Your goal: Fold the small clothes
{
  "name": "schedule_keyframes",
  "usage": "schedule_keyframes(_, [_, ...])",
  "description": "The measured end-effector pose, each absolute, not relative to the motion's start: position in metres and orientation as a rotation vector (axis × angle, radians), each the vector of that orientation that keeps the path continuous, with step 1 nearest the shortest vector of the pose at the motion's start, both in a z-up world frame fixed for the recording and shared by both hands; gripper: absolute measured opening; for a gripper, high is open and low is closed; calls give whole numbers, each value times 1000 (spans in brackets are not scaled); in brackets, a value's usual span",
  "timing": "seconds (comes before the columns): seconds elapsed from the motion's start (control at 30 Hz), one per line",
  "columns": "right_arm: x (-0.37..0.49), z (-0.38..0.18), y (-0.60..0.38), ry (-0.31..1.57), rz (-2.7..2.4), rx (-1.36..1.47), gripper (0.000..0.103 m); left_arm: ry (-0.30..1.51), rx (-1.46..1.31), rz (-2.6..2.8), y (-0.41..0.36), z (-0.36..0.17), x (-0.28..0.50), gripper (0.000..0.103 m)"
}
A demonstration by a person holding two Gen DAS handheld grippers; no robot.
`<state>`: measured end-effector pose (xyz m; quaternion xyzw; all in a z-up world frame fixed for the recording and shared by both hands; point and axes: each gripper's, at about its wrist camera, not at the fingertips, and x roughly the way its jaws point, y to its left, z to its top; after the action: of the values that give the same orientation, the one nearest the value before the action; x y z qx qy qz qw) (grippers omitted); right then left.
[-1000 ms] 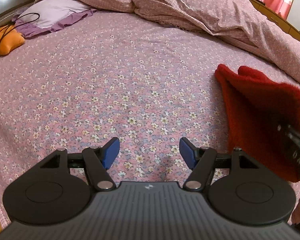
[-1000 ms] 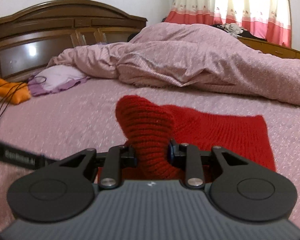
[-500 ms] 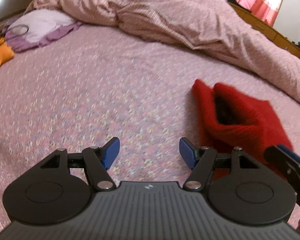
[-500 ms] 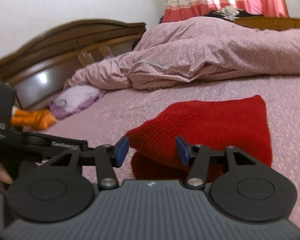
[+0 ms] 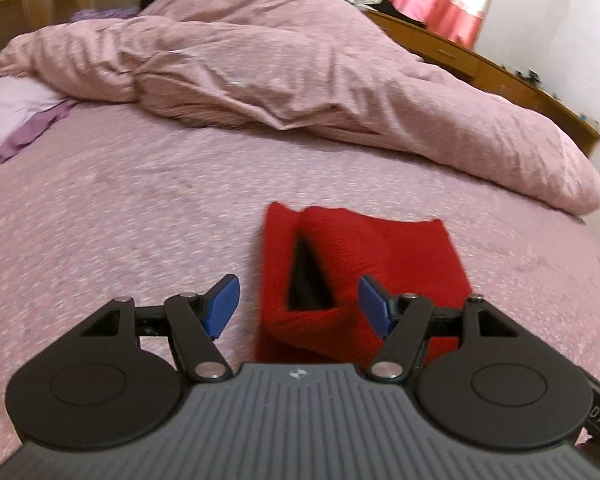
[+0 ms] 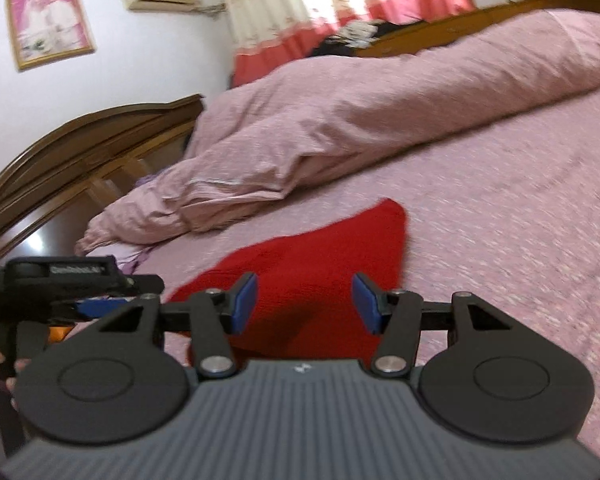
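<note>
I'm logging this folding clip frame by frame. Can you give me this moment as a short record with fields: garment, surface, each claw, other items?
garment: red knitted cloth, folded over, lying on the bed, an open pocket facing the left wrist camera
surface: pink floral bedsheet
left claw: open, empty, fingers either side of the cloth's near edge
right claw: open, empty, above the cloth
other items: rumpled pink duvet; dark wooden headboard; framed picture on the wall
</note>
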<state>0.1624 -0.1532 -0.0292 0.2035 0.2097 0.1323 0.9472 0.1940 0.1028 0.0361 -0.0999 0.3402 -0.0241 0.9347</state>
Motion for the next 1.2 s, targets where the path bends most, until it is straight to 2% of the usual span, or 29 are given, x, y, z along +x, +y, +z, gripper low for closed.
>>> schedule_keyframes(0.4, [171, -58, -172, 488, 238, 510, 57, 764, -152, -88, 63, -2, 239, 70])
schedule_keyframes(0.43, [171, -60, -172, 492, 238, 516, 57, 754, -152, -93, 62, -4, 241, 66])
schedule_keyframes(0.47, [171, -62, -173, 497, 237, 523, 57, 743, -151, -99, 61, -7, 242, 53])
schedule_keyframes(0.57, [171, -66, -173, 508, 237, 536, 57, 722, -158, -106, 61, -8, 244, 29])
schedule_keyframes(0.63, [170, -66, -174, 510, 232, 532, 57, 697, -170, -121, 64, -4, 242, 25])
schedule_keyframes(0.9, [168, -62, -168, 504, 226, 514, 57, 556, -134, -138, 86, 27, 217, 23])
schedule_keyframes(1.2, [180, -45, -142, 449, 306, 440, 57, 683, -237, -44, 137, -20, 218, 24])
